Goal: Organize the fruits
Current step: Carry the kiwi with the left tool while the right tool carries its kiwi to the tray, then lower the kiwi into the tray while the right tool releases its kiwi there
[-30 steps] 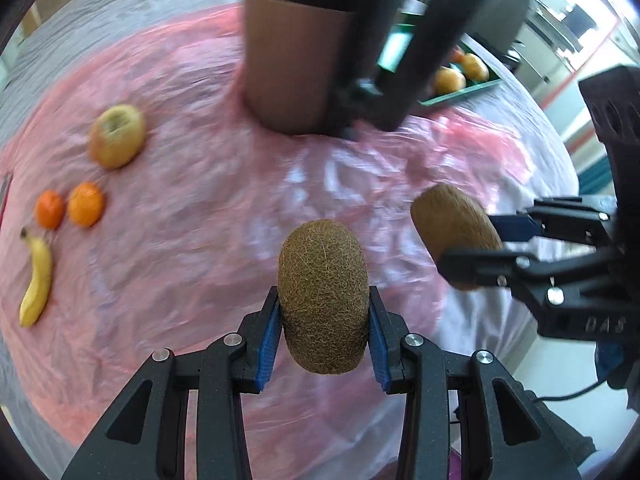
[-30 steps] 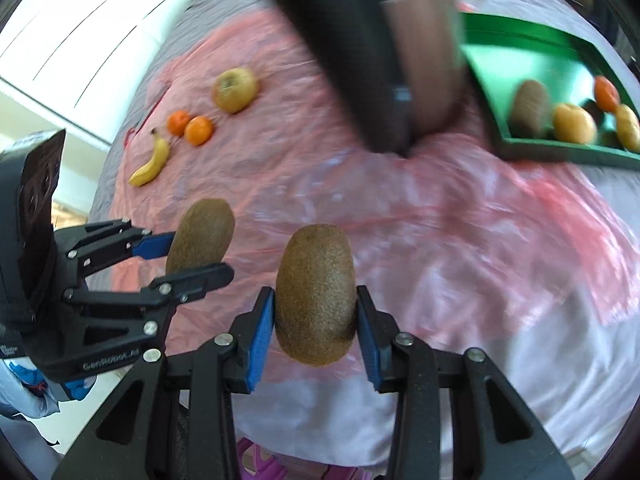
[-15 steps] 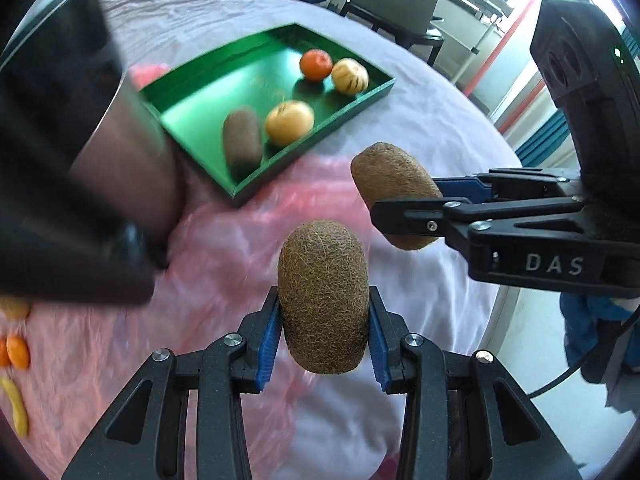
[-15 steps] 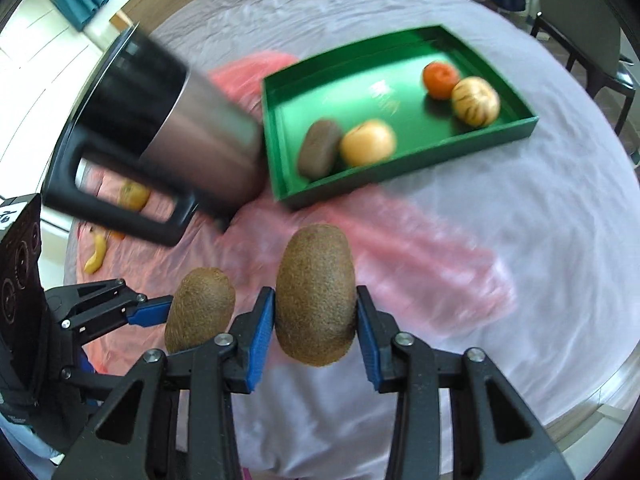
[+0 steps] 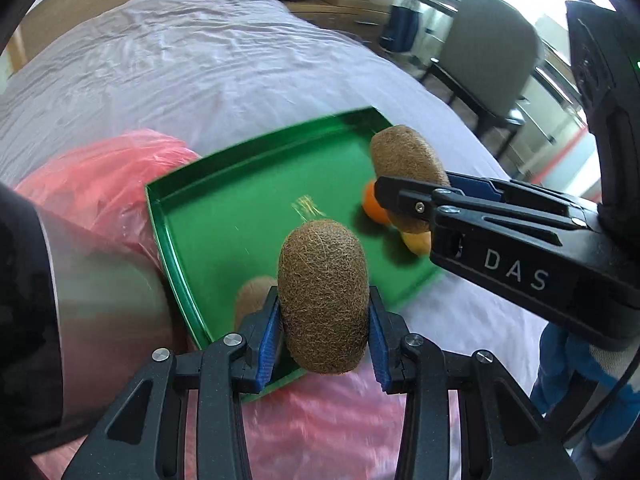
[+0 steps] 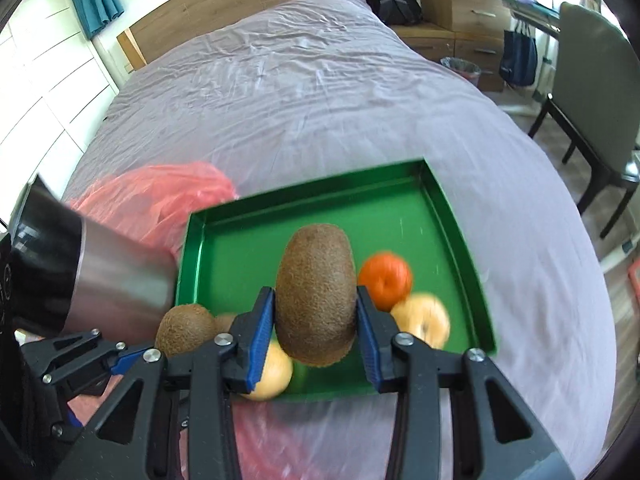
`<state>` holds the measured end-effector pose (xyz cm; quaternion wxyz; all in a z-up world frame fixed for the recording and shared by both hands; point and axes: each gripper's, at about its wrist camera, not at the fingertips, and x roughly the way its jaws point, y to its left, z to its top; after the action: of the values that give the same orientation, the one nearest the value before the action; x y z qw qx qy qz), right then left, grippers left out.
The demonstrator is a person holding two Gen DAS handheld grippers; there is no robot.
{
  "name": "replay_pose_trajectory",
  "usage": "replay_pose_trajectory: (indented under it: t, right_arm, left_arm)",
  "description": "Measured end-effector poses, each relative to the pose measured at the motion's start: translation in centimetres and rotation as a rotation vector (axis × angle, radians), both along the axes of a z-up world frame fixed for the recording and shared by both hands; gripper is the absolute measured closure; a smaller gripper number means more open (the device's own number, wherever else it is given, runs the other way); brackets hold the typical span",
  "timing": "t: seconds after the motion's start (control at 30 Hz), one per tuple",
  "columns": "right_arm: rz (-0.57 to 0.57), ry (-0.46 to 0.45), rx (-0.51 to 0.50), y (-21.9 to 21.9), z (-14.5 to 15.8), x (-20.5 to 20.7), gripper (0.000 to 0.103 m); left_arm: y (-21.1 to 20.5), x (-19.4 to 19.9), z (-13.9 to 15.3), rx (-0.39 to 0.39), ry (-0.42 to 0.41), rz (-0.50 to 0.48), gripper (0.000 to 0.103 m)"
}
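Observation:
My left gripper is shut on a brown kiwi, held over the near edge of the green tray. My right gripper is shut on a second kiwi above the tray; it shows in the left wrist view too. In the tray lie an orange, two yellowish fruits and another kiwi, partly hidden. The left gripper's kiwi shows at lower left of the right wrist view.
A steel mug with a black handle stands just left of the tray on a pink plastic sheet. All lie on a bed with a purple-grey cover. A chair stands to the right.
Both grippers have moved forward with their kiwis and now hang over the green tray. The fruits left on the pink sheet are out of view.

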<state>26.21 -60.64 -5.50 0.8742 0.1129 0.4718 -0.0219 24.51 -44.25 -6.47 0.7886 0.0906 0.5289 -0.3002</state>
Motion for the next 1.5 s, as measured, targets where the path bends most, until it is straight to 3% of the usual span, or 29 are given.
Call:
replay_pose_trajectory:
  t: [0.23, 0.5, 0.73, 1.03, 1.23, 1.3, 1.37, 1.5]
  right_arm:
    - [0.050, 0.007, -0.029, -1.0, -2.4, 5.9, 0.079]
    - [0.037, 0.051, -0.042, -2.6, -5.9, 9.5, 0.079]
    - [0.030, 0.100, -0.044, -3.6, -7.7, 9.9, 0.078]
    - [0.021, 0.119, -0.052, -4.1, -8.7, 9.7, 0.076]
    - [0.018, 0.119, -0.068, -4.3, -8.5, 9.5, 0.075]
    - [0.001, 0.103, -0.063, -4.6, -8.1, 9.1, 0.071]
    - [-0.010, 0.085, -0.065, -4.6, -7.4, 8.8, 0.058]
    - [-0.010, 0.040, -0.071, -4.4, -5.5, 7.8, 0.055]
  left_arm:
    - [-0.8, 4.8, -2.9, 0.043, -0.022, 0.179, 0.069]
    - [-1.5, 7.9, -6.2, 0.065, 0.019, 0.283, 0.069]
    - [-2.0, 7.9, -8.2, 0.085, 0.060, 0.305, 0.068]
    - [-2.7, 7.8, -8.5, 0.110, 0.040, 0.283, 0.068]
    - [-2.9, 7.7, -7.7, 0.108, 0.000, 0.279, 0.057]
    - [-3.0, 7.5, -7.2, 0.110, -0.025, 0.272, 0.047]
    - [-2.9, 7.2, -6.6, 0.109, -0.042, 0.270, 0.046]
    - [-2.6, 6.6, -5.3, 0.086, -0.056, 0.263, 0.045]
